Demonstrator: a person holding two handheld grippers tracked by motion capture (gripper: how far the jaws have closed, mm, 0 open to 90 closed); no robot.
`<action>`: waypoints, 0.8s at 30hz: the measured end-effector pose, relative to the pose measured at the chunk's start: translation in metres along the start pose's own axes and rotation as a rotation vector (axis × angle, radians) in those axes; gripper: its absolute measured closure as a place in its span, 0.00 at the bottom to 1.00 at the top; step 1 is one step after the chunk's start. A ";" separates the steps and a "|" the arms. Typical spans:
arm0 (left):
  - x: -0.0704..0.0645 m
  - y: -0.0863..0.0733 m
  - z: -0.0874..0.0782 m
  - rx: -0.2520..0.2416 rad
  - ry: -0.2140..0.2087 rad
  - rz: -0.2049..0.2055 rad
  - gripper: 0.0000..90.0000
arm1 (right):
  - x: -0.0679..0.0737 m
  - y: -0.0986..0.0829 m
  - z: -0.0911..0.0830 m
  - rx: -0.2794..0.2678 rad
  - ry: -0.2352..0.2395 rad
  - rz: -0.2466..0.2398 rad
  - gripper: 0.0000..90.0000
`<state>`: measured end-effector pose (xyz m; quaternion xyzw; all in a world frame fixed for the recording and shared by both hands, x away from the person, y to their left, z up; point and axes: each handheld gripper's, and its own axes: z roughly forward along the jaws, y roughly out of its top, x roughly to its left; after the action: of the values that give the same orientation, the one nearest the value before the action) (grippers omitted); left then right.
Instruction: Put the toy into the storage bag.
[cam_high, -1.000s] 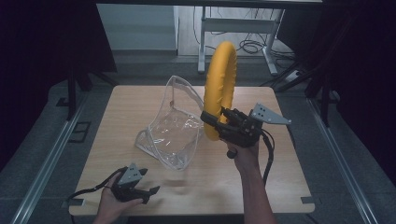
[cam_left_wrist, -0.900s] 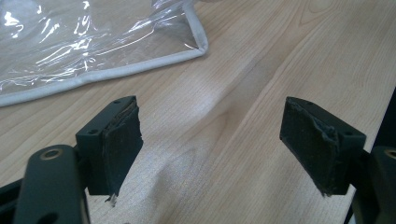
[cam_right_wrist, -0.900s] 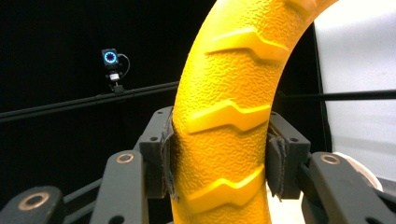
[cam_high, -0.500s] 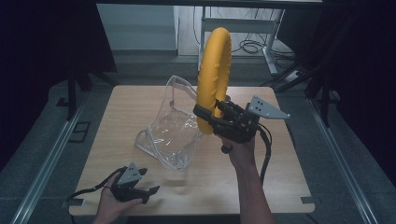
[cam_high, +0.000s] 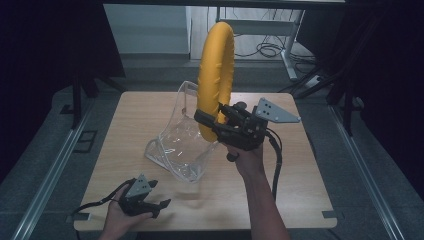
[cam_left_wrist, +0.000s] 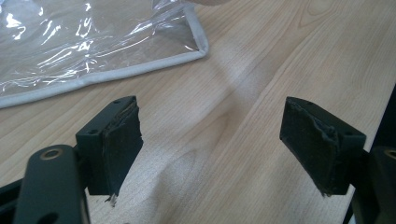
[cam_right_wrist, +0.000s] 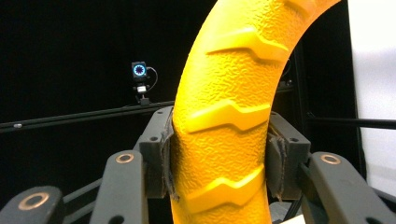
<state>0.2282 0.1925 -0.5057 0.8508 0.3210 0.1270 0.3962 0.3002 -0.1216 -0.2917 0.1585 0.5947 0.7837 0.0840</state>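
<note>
— Grippers first: what has the right gripper (cam_high: 209, 121) got?

— Its jaws are pressed tight against both flanks of a thick yellow rubber ring with raised chevron ridges (cam_high: 215, 80). In the right gripper view the ring (cam_right_wrist: 229, 121) sits squarely between the two black pads, one pad (cam_right_wrist: 161, 154) flat on its left side, the other on its right. It grips the ring near its lower end, and the ring stands almost upright, rising well above the hand.

— Where is that over the table?

— Above the middle of the light wooden table (cam_high: 300, 185), right beside a clear plastic pouch with a pale grey edge binding (cam_high: 182, 142). The pouch stands propped up with its mouth uppermost, and the ring's bottom seems to be at or just inside that mouth; from where I stand I can't say for sure whether it touches the plastic.

— And the left gripper (cam_high: 159, 207)?

— Low at the near left corner of the table, held in the person's left hand (cam_high: 117, 217), well apart from the pouch. Its jaws are spread wide with nothing between them. In the left gripper view the bare wood shows between the two worn pads (cam_left_wrist: 119, 144), and the pouch's bound corner (cam_left_wrist: 198, 46) lies ahead on the tabletop.
</note>
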 end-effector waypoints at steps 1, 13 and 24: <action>0.000 0.000 0.000 0.000 -0.001 0.000 0.23 | 0.000 0.000 0.001 -0.001 0.003 -0.001 0.56; 0.000 0.000 -0.001 0.001 0.005 0.004 0.23 | 0.002 -0.010 0.022 0.011 0.049 0.025 0.56; 0.000 -0.001 -0.001 0.015 0.006 0.016 0.23 | 0.005 -0.021 0.037 0.034 0.090 0.046 0.56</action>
<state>0.2279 0.1935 -0.5058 0.8558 0.3163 0.1302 0.3881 0.3070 -0.0807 -0.3017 0.1384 0.6073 0.7815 0.0364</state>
